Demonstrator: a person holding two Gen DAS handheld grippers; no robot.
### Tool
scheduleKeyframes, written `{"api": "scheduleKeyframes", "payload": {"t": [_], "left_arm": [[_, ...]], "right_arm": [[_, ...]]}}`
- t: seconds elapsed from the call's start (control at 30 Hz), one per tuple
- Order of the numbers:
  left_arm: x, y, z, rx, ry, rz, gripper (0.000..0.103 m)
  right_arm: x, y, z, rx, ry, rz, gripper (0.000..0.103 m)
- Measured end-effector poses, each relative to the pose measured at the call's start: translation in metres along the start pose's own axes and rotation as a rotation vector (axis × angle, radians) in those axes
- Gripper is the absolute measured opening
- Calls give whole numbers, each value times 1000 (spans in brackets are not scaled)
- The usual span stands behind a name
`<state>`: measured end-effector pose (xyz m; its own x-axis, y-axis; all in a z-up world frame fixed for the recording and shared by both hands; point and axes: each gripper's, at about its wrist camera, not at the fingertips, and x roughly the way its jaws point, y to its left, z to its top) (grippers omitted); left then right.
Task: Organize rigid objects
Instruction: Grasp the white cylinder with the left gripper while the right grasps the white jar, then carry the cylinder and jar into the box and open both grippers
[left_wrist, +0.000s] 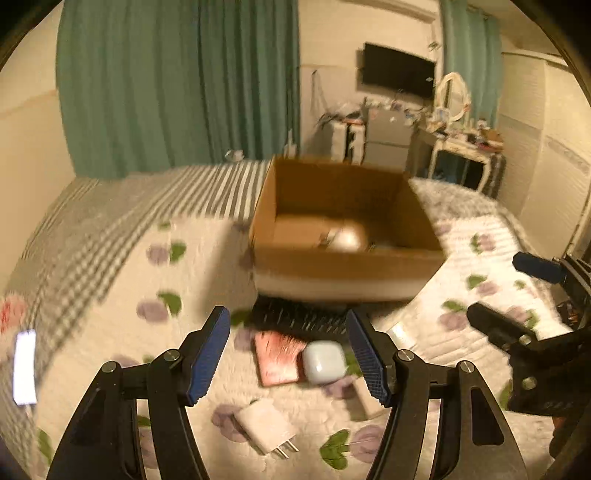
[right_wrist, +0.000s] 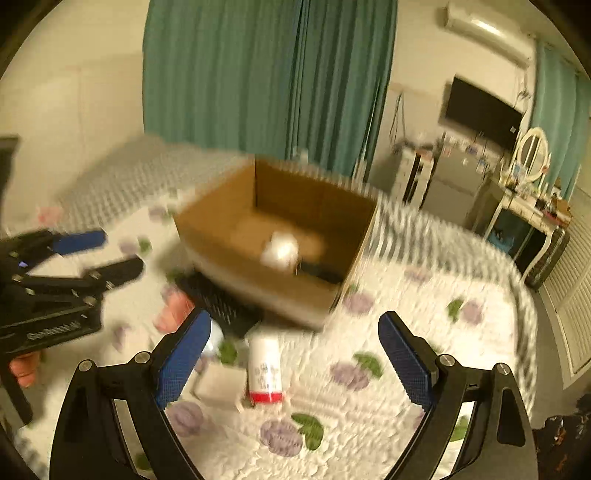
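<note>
Your left gripper (left_wrist: 288, 354) stands wide and empty. Nearest it, short of the cardboard box (left_wrist: 343, 266), lies a white charger (left_wrist: 264, 428), prongs pointing right. Farther on, between the fingers, the pale earbud case (left_wrist: 323, 362) touches a pink card (left_wrist: 277, 356). Your right gripper (right_wrist: 295, 363) is wide too, holding nothing; the white tube (right_wrist: 264, 371) lies lengthwise toward the box (red cap nearest you), left of centre.

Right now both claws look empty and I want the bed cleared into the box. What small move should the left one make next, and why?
Probably lower the open left claw onto the pale blue earbud case. It lies on the quilt directly between the fingers, beside a pink card, near the cardboard box.
</note>
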<state>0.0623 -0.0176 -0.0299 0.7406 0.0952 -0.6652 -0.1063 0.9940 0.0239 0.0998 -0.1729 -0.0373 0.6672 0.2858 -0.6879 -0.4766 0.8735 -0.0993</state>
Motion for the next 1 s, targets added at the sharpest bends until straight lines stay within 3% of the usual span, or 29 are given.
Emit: {"api": "scheduleKeyframes", "payload": {"t": [0.13, 0.2, 0.37, 0.4, 0.47, 0.5, 0.53, 0.7, 0.77, 0.87, 1.0], "left_arm": [[38, 5, -26, 6, 94, 40, 68], [50, 8, -34, -3, 128, 37, 68], [59, 9, -41, -19, 169, 7, 68], [59, 8, -42, -13, 170, 6, 68], [58, 1, -44, 3, 179, 1, 68], [58, -2, -45, 11, 184, -3, 68], [58, -6, -46, 19, 189, -9, 68], [46, -36, -47, 79, 182, -38, 68], [41, -49, -48, 89, 181, -85, 68], [42, -70, -53, 113, 204, -157, 68], [57, -89, -63, 142, 261, -175, 68]], "right_arm": [[51, 9, -19, -25, 111, 20, 90], [74, 13, -28, -33, 161, 32, 80], [109, 8, -35, -12, 224, 35, 76], [110, 5, -35, 3, 230, 48, 67], [109, 2, -37, 7, 226, 53, 56], [105, 1, -38, 5, 214, 55, 43], [99, 0, -37, 6, 203, 64, 39], [53, -25, -34, 57, 95, 57, 37], [38, -38, -32, 81, 65, 40, 37], [23, -52, -33, 107, 35, 16, 37], [28, -58, -30, 152, 44, 34, 37]]}}
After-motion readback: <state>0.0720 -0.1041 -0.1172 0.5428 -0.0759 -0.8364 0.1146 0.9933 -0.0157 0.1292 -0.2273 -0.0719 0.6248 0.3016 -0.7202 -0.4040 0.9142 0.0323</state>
